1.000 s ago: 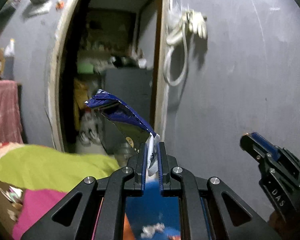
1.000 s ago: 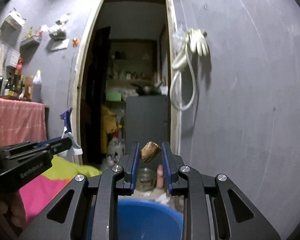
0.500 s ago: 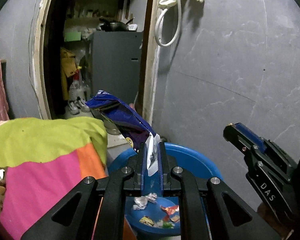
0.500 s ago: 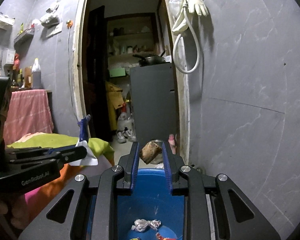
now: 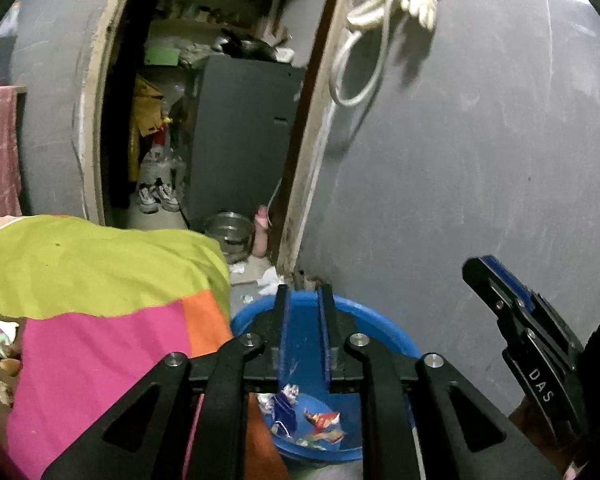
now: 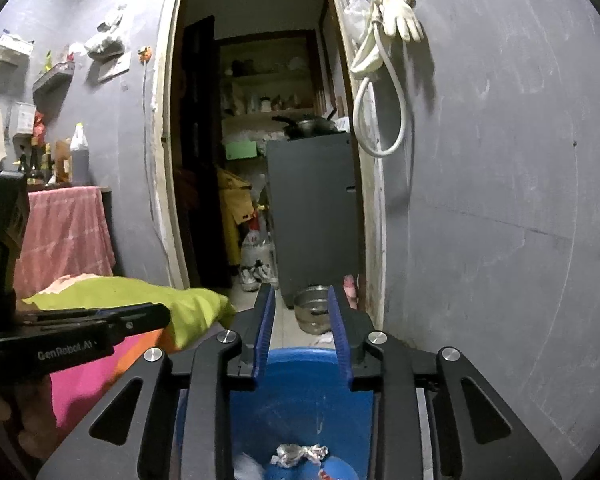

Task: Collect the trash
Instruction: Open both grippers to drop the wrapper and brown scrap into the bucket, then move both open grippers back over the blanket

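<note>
You are at the drop-off step: both hand-held grippers hang over the blue tub (image 5: 384, 330), and both are empty. Your left hand-held gripper (image 5: 304, 300) has just been opening; its jaws stand a little apart with nothing between them. Your right hand-held gripper (image 6: 300, 300) has also just been opening, and the gap between its blue pads (image 6: 265, 320) is bare too.

The trash lies inside the blue tub, on its floor: a dark blue wrapper (image 5: 283, 406), a red and orange wrapper (image 5: 320, 420) just beside it, and a crumpled silver twist (image 6: 298, 453) nearer the tub's wall. The tub is far from full.

More scraps (image 5: 0, 330) lie well to the left of the tub, past the pink, orange and green bed cover (image 5: 100, 292). My judgement is that the next move calls for lifting both hand-held grippers clear of the tub's rim, swinging left toward those scraps, and opening wider before you close on one
</note>
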